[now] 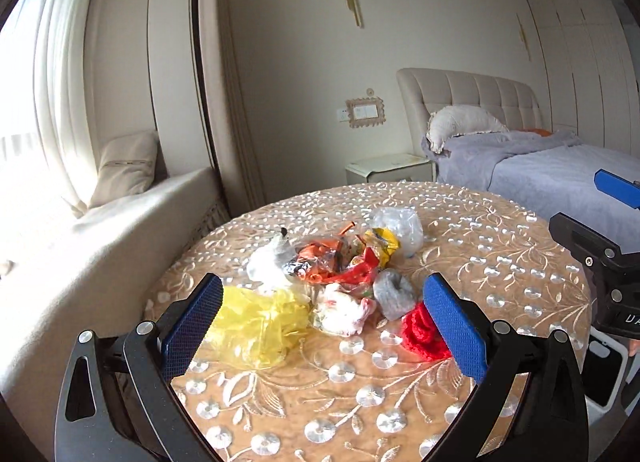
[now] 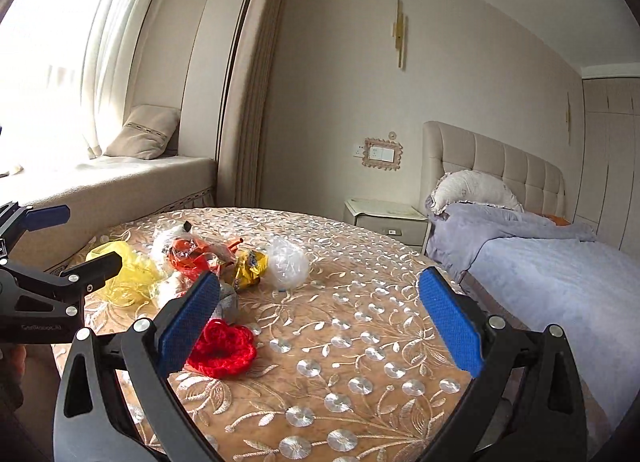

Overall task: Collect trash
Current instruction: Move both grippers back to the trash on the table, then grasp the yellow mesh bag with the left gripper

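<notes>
Trash pile (image 1: 340, 274), lying loose toward the window side of round table (image 1: 500, 282), covering a patch of its embroidered tablecloth.
- Yellow plastic bag (image 1: 256, 322): crumpled, sitting at the near left edge of the pile, just beside the left gripper's left pad.
- White wad (image 1: 266, 262): resting behind the yellow bag, touching orange wrappers (image 1: 320, 262).
- Clear plastic bag (image 1: 400, 226): lying at the far right of the pile, beside yellow snack wrapper (image 2: 250, 268).
- White-and-pink crumpled wrapper (image 1: 344, 312): lying at the near middle.
- Grey knitted piece (image 1: 394, 294) and red crocheted flower (image 2: 222, 348): lying at the near right edge, the flower partly hidden behind a blue pad in both views.

Left gripper (image 1: 322, 296): hovering low over the table, jaws spread wide, framing the pile, holding nothing.
Right gripper (image 2: 320, 294): hovering to the right of the pile, jaws likewise spread, gripping nothing, left pad overlapping the flower in view.

Surroundings: bed (image 2: 560, 282) with grey cover and white pillow (image 2: 476, 190), nightstand (image 2: 384, 218), window seat (image 2: 120, 178) carrying beige cushion (image 2: 146, 132).
</notes>
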The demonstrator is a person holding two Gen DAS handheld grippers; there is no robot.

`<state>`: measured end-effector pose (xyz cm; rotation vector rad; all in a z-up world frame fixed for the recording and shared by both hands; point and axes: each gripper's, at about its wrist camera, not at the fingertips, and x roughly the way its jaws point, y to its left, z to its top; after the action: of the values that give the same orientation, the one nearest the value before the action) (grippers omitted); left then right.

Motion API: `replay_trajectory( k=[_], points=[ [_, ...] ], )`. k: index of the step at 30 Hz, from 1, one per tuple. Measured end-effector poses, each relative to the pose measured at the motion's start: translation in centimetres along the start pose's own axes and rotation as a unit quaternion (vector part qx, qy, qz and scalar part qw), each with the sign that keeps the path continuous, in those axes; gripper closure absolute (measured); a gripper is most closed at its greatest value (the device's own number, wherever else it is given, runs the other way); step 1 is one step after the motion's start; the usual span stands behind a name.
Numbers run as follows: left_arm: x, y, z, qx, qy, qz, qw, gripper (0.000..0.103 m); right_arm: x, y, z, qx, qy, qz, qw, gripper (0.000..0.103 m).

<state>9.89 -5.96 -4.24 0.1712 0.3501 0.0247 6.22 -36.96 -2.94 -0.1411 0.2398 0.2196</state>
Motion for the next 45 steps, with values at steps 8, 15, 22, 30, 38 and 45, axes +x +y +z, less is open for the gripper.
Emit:
replay_trajectory(
  k=[8,15,22,30,38,45],
  points=[
    [2.6,4.6,-1.3,-0.015,0.028,0.005,0.9995,0.004,2.8,5.2,0.7,-0.019,0.016,0.027,0.999,0.004],
    [6.9,8.0,-2.8,-0.029,0.068,-0.002,0.9973,0.004,5.4,8.7,0.7,-0.036,0.03,0.032,0.998,0.004],
    [10.3,9.9,-3.7,-0.055,0.1,-0.025,0.9931,0.004,7.7,10.8,0.4,-0.057,0.052,0.031,0.997,0.004],
    [13.3,9.7,-4.8,-0.079,0.148,-0.085,0.9822,0.006,8.5,11.3,0.5,-0.07,0.06,0.026,0.995,0.004],
    [15.1,8.4,-6.4,-0.082,0.191,-0.14,0.968,0.094,8.3,10.7,0.5,-0.068,0.065,0.02,0.995,0.004],
    [11.2,9.5,-4.2,-0.093,0.122,-0.111,0.9818,0.098,8.2,10.0,0.2,-0.063,0.077,0.016,0.995,0.004]
  ],
)
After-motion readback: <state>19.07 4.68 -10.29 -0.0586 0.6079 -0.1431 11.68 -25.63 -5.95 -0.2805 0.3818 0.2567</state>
